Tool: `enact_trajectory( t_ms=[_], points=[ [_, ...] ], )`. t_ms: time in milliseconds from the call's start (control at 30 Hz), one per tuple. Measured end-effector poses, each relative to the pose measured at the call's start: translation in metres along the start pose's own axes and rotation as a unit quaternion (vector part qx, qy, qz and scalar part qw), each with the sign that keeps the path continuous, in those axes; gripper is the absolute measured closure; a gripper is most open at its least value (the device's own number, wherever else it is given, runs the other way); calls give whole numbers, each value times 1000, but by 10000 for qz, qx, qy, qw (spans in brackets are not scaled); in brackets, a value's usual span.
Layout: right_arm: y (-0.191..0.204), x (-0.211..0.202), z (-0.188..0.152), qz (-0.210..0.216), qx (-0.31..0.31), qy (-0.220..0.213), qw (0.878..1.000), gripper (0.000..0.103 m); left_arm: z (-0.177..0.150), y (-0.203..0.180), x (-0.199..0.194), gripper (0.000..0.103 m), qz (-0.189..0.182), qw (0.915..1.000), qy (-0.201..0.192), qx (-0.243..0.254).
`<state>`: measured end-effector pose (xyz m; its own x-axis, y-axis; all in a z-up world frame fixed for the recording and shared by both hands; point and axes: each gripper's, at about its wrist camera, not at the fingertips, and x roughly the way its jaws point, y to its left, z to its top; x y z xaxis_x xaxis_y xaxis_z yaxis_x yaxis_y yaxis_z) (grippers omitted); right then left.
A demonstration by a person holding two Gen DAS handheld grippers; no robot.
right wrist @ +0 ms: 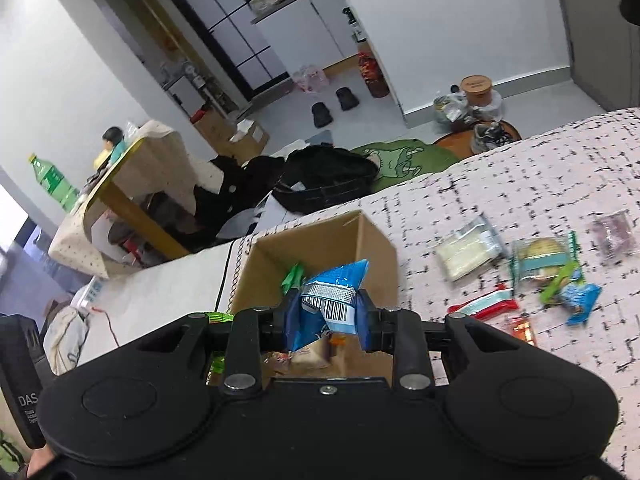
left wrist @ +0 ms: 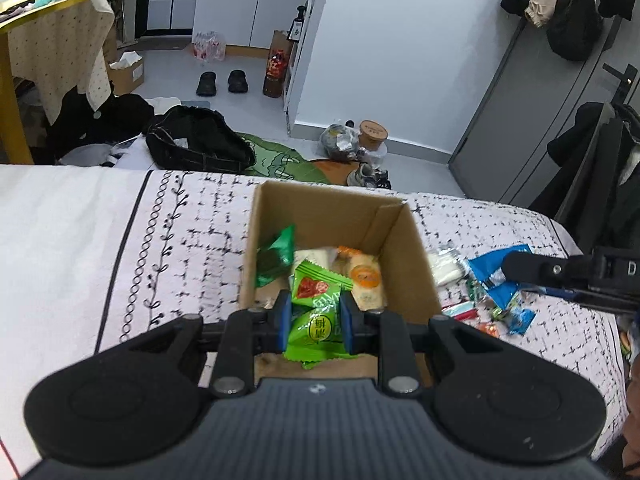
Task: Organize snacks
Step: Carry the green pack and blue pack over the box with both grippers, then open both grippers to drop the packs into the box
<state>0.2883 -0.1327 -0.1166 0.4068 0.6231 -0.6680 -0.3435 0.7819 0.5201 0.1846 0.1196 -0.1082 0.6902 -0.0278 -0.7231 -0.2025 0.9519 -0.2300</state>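
Note:
An open cardboard box point(left wrist: 412, 256) stands on the patterned bed cover point(left wrist: 120, 240) and holds several snack packets. My left gripper point(left wrist: 316, 318) is shut on a green snack packet point(left wrist: 318, 328) just above the box's near edge. My right gripper point(right wrist: 326, 316) is shut on a blue snack packet point(right wrist: 334, 284) and holds it over the same box point(right wrist: 376, 248). In the left wrist view the right gripper point(left wrist: 560, 276) shows to the right of the box, with the blue packet point(left wrist: 496, 276) at its tip. Loose snacks point(right wrist: 536, 264) lie on the cover right of the box.
The bed's far edge point(left wrist: 200, 172) drops to a floor with a black bag point(left wrist: 200, 144), a green rug point(left wrist: 280, 160), shoes point(left wrist: 368, 176) and a wooden table point(left wrist: 12, 80). A red and white packet point(right wrist: 484, 306) lies near the right gripper.

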Motion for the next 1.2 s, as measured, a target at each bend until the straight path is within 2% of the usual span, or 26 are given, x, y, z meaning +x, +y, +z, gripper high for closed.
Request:
enact_trajectory(
  t_ms=[267, 533, 667, 767, 933, 1200],
  points=[
    [19, 11, -9, 60, -91, 130, 9999, 74, -7, 13, 0, 78, -75, 9997, 186, -131],
    [26, 23, -21, 73, -55, 298, 9995, 74, -11, 18, -10, 75, -95, 9997, 114, -179],
    [30, 29, -26, 167, 23, 395, 9991, 73, -11, 23, -18, 70, -35, 9997, 23, -230],
    [33, 29, -27, 359, 19, 373, 9987, 64, -11, 27, -23, 63, -9, 9997, -77, -240],
    [30, 24, -24, 286, 22, 338, 9990, 52, -10, 32, -25, 62, 58, 9997, -106, -219],
    [14, 11, -21, 77, 15, 269, 9996, 45, -17, 44, -25, 62, 268, 9996, -6, -1]
  ],
)
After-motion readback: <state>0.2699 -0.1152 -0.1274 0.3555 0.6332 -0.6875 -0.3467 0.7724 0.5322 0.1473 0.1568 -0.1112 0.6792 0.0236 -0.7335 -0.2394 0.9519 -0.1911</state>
